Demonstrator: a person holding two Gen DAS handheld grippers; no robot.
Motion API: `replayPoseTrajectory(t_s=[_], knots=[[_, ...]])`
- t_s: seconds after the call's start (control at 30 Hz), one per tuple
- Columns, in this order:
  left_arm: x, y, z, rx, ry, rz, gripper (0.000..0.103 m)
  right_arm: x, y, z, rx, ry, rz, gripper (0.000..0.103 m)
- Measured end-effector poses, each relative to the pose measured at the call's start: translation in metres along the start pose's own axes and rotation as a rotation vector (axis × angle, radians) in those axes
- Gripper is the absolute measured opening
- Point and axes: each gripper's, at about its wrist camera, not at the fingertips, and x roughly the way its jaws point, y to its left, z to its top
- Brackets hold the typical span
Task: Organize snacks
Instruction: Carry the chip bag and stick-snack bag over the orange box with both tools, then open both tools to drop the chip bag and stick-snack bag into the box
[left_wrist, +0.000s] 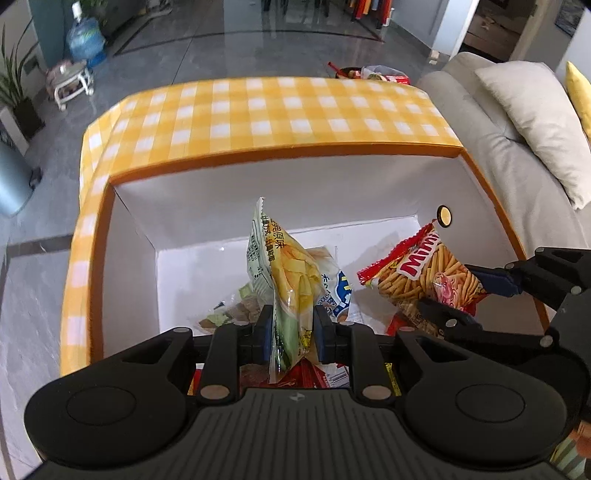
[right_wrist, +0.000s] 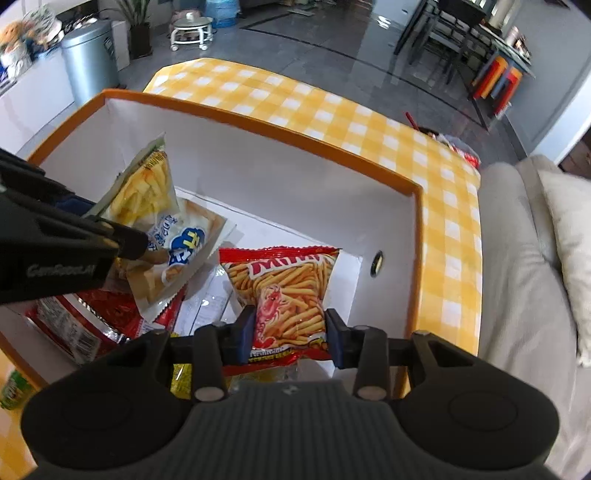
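Observation:
My left gripper (left_wrist: 291, 334) is shut on a green and yellow chip packet (left_wrist: 286, 273) and holds it upright over the open white box with an orange rim (left_wrist: 236, 168). My right gripper (right_wrist: 290, 334) is shut on a red Mimi snack packet (right_wrist: 286, 291) and holds it over the right part of the same box (right_wrist: 258, 122). The right gripper with its red packet (left_wrist: 424, 273) also shows at the right of the left wrist view. The left gripper with its chip packet (right_wrist: 144, 188) shows at the left of the right wrist view. Several other snack packets lie in the box, among them a white and blue one (right_wrist: 184, 251).
The box stands on a yellow checked tablecloth (left_wrist: 280, 110). A beige sofa with a cushion (left_wrist: 532, 122) is to the right. A grey bin (right_wrist: 90, 59), a water bottle (left_wrist: 85, 37) and a small stool (right_wrist: 190, 31) stand on the grey floor beyond.

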Motion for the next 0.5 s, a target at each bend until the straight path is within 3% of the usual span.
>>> replayPoseTrajectory(t_s=[0.37, 0.5], knots=[[0.001, -0.009, 0.007, 0.034, 0.008, 0.023, 0.026, 0.0, 0.007, 0.005, -0.032, 0.001, -0.008, 0.037], [-0.004, -0.011, 0.008, 0.043, -0.003, 0.028, 0.034, -0.003, 0.008, 0.005, -0.051, 0.001, -0.009, 0.049]])
